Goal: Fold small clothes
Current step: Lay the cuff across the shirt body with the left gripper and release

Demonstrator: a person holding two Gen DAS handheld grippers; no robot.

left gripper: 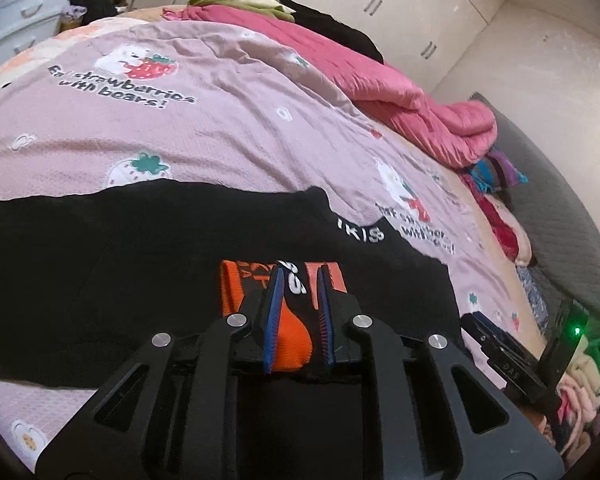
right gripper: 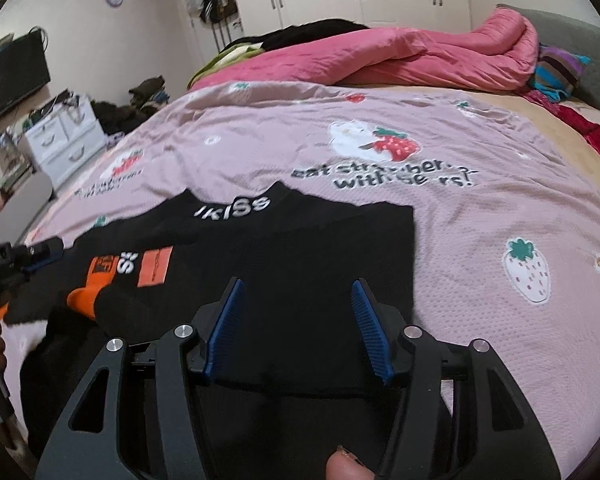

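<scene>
The near part of the black garment [right gripper: 300,248] is hidden beneath the body of the right gripper [right gripper: 298,320], and its left side is cut off by the left wrist picture's edge. The bedspread lettering [right gripper: 384,176] ahead of the right gripper is blurred. Only a fingertip [right gripper: 346,466] is seen at the bottom edge. The orange printed patches [left gripper: 288,312] are partly covered by the left gripper [left gripper: 298,280].

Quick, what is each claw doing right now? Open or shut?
Left claw: shut, pinching the black and orange garment.
Right claw: open, nothing pinched; the black cloth just lies under it.
</scene>
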